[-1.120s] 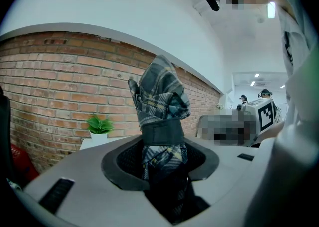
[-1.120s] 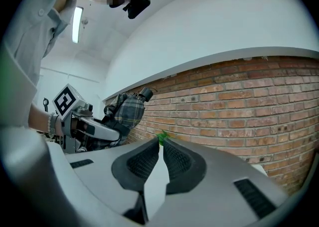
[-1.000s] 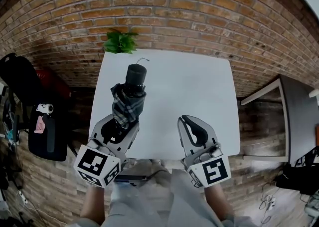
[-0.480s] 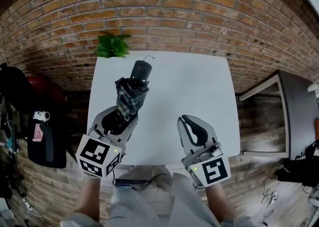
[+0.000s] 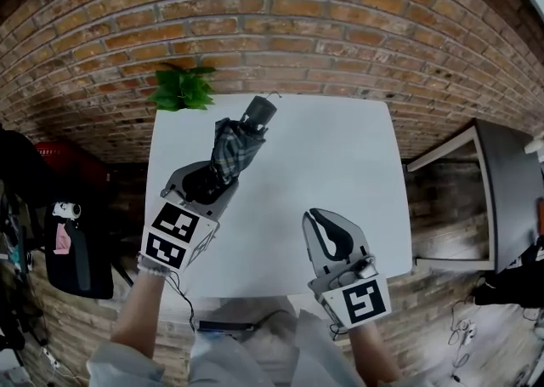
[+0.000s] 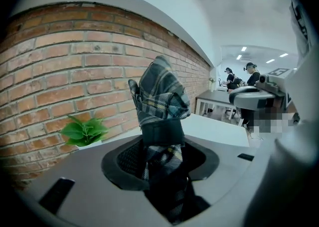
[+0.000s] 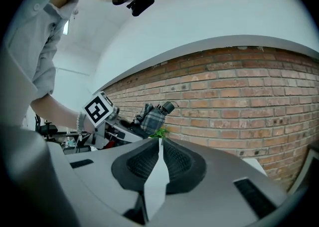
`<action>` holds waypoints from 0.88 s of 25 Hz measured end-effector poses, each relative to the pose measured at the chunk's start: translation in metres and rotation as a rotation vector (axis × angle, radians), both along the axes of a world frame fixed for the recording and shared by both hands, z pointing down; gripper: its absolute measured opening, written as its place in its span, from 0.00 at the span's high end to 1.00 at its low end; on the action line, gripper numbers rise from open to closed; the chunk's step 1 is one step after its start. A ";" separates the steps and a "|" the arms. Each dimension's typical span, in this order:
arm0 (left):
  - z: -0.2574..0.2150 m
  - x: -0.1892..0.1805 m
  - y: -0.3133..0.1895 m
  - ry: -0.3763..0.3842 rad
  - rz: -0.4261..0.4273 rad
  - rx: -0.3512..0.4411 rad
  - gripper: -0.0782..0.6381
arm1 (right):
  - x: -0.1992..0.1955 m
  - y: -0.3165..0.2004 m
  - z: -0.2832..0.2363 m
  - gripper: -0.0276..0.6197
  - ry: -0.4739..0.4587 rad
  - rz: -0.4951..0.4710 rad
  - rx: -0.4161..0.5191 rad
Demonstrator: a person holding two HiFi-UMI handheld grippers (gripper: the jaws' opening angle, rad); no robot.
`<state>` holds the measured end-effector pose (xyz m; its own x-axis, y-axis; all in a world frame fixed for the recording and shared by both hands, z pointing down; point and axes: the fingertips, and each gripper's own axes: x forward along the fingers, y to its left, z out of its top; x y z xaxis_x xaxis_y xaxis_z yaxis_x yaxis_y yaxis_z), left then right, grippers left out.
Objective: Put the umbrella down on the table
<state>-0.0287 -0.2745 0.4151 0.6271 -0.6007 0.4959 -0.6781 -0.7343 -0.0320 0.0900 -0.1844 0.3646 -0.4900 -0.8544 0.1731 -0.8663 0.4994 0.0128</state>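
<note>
One folded plaid umbrella (image 5: 231, 145), one leafy plant (image 5: 178, 92), one white worktop (image 5: 340, 164), and two tools: the left tool (image 5: 206, 183) and the right tool (image 5: 323, 222).

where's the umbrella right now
In the head view the folded umbrella is at left, clamped in the left gripper and angled over the white table, its handle end near the far edge, right of the potted plant.

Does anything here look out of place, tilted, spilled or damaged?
Nothing looks damaged or spilled. Only the folded umbrella is not resting anywhere: the left tool holds it slanted above the white table.
</note>
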 end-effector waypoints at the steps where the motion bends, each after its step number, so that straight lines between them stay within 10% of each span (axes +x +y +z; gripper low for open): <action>1: 0.004 0.003 -0.008 -0.009 0.010 -0.003 0.61 | 0.001 -0.003 0.002 0.87 0.002 0.007 -0.008; 22: 0.133 0.035 -0.161 -0.506 0.138 0.003 0.61 | 0.010 -0.030 0.044 0.87 -0.027 0.046 -0.052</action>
<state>0.0059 -0.4360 0.5485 0.3828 -0.5315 0.7556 -0.4741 -0.8150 -0.3332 0.1004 -0.2141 0.4089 -0.4560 -0.8661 0.2048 -0.8878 0.4588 -0.0362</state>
